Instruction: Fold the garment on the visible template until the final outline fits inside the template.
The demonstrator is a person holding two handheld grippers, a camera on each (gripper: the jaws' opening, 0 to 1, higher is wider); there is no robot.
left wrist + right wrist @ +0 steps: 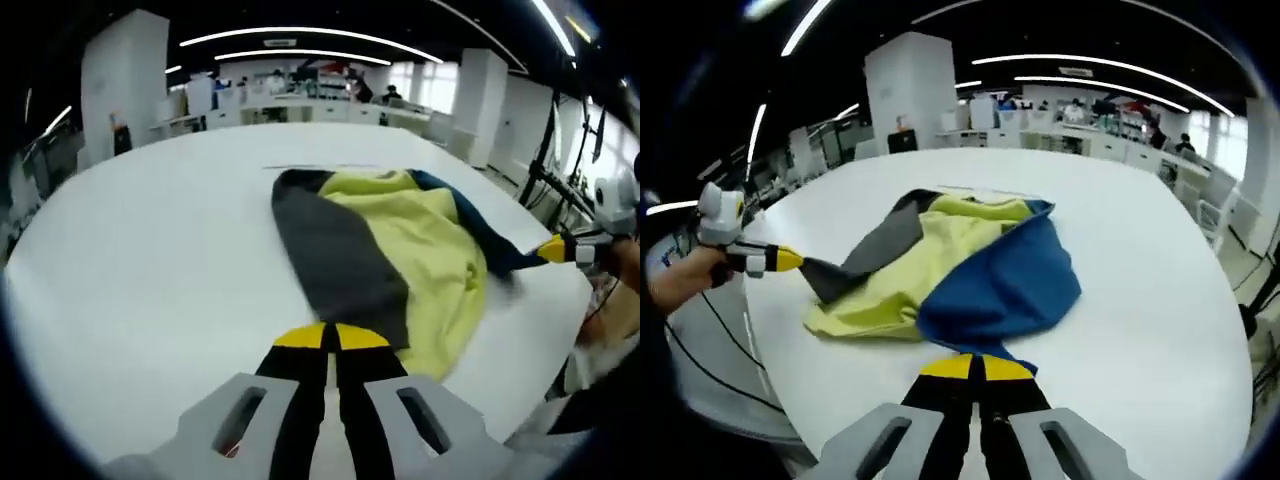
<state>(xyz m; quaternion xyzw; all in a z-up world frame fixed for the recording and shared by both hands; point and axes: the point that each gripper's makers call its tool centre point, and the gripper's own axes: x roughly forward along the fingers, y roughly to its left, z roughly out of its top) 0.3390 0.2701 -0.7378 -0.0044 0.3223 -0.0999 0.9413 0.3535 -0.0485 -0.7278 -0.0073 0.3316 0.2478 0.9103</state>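
— Both grippers look clamped on cloth. At the bottom centre of its own view, the left gripper (332,337) has its yellow-tipped jaws pressed together on the hem of the grey sleeve (335,255). The right gripper (975,368) does the same with the blue sleeve (1005,280) at the bottom centre of its view.

— Why would each hold a sleeve end?

— Probably to control the garment (400,250) from two opposite sides. With a tip pinched in each, the person can lift and draw the sleeves across the body, which is what a fold toward a compact outline needs. The right gripper also appears at the right edge of the left gripper view, pulling the blue sleeve out taut; the left one shows at the left edge of the right gripper view, with a hand (680,275) behind it.

— And where does the garment lie?

— On the big white table (140,270), middle to upper right of the left gripper view, centre of the right gripper view. A thin dark line (320,166) beyond its far edge may belong to the template; that cannot be told for sure.

— How does it look?

— Rumpled. A pale yellow body (920,260) bunched in soft folds, one grey sleeve, one blue, both laid partly over the body. Thick, soft knit by the look of it, and far from flat.
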